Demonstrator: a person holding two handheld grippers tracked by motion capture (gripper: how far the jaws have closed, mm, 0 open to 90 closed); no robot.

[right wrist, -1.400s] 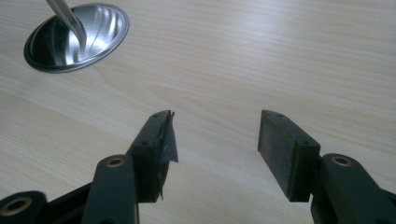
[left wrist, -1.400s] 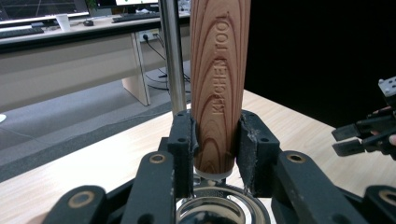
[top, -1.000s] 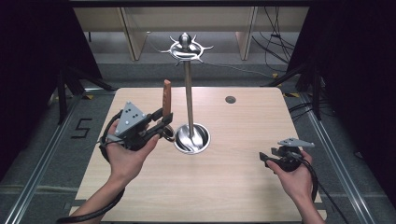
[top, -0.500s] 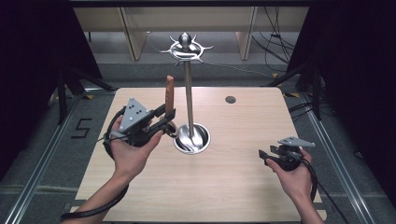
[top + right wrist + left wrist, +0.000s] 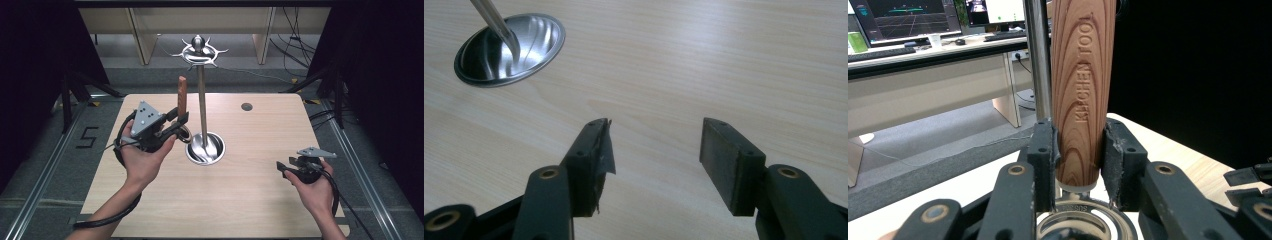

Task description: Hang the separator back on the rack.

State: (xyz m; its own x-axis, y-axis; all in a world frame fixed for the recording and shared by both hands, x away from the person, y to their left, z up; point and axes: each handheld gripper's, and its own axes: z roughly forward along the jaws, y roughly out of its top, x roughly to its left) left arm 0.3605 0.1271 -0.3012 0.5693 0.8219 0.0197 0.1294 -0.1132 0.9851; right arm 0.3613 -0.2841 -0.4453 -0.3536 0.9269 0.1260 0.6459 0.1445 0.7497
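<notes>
Wooden handle (image 5: 1082,90) upright in my left tool (image 5: 172,125).
My left tool clamps it beside the steel stand (image 5: 202,100); my right tool (image 5: 651,155) rests wide open above the tabletop (image 5: 260,200).

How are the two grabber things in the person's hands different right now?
The left gripper is shut on a wooden handle that stands upright; the right gripper is open, with nothing between its jaws. The left gripper sits right beside the metal stand; the right gripper is apart from it, near the table's right edge. Both have black jaws and a grey three-cornered plate on top.
</notes>
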